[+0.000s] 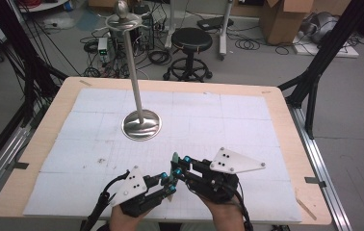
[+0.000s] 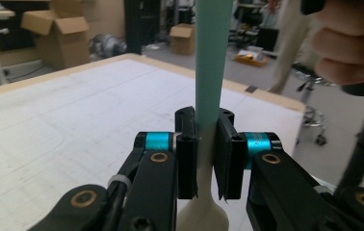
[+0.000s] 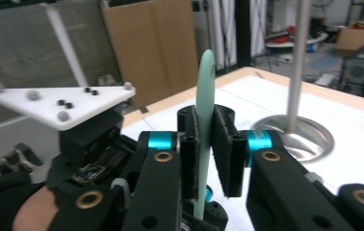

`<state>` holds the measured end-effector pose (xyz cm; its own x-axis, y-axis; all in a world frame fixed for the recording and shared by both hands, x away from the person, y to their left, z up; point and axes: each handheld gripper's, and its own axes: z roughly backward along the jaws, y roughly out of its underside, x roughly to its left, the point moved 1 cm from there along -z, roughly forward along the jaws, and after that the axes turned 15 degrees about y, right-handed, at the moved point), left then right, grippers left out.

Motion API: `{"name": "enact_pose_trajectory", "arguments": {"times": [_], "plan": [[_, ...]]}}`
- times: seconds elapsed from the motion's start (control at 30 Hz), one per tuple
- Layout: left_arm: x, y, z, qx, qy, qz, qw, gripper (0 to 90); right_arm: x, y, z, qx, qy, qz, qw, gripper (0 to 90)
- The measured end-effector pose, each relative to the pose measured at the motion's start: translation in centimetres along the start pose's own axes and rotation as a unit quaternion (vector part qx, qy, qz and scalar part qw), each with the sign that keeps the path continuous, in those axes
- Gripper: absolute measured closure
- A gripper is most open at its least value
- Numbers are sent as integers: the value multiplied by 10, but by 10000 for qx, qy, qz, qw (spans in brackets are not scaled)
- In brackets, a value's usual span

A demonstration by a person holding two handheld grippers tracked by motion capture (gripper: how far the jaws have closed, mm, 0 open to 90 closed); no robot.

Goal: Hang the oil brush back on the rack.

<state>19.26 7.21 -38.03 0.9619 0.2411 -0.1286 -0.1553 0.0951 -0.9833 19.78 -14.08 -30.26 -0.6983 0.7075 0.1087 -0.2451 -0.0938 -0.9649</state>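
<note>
Spoon [image 2: 212, 62], mint-green, flat handle, sits at bottom centre of the high view, pinched between both sets of tongs just above the near desk [image 1: 50, 144] edge. Left tongs [image 1: 166, 185] are clamped on the lower handle: in the left gripper view both pads press the handle just above the cream bowl end, which pokes out below them. Right tongs [image 3: 211, 154] are clenched on the same handle higher up; in the right gripper view the pads squeeze it and the rounded tip sticks up past them.

Key relation: the spoon's long axis runs up along both sets of jaws, so it stands roughly upright in both gripper views, bowl end low, tip high. Both hands are on it, the left one a shade nearer the desk edge. Judgement: this looks like a handover, and either grip can let go without dropping it.

Farther back, centre of the high view: steel stand [image 1: 141, 122], round base on the white mat [image 1: 247, 120], thin pole rising to a top hook, well apart from the tongs. Right gripper view puts its base at right, behind the spoon. Left gripper view adds the other hand [image 2: 351, 48] at upper right.
</note>
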Motion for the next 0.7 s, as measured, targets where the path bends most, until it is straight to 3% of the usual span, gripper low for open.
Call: {"name": "enact_pose_trajectory", "arguments": {"times": [0.07,0.2,0.3,0.5,0.7], "plan": [[3,-2,4,-83,359,120,9992,718,-1,-2,3,-58,-180,12,9998,825],[6,-5,11,-118,694,150,9974,629,-7,-4,7,-155,-452,16,9989,826],[7,-8,16,-182,960,160,9951,603,-10,-6,9,-228,-790,50,9966,826],[8,-11,21,-149,1482,142,9887,596,-16,-7,9,-248,-1545,132,9876,826],[6,-11,20,-112,1790,131,9837,679,-21,-6,7,-281,-1971,88,9799,826]]}}
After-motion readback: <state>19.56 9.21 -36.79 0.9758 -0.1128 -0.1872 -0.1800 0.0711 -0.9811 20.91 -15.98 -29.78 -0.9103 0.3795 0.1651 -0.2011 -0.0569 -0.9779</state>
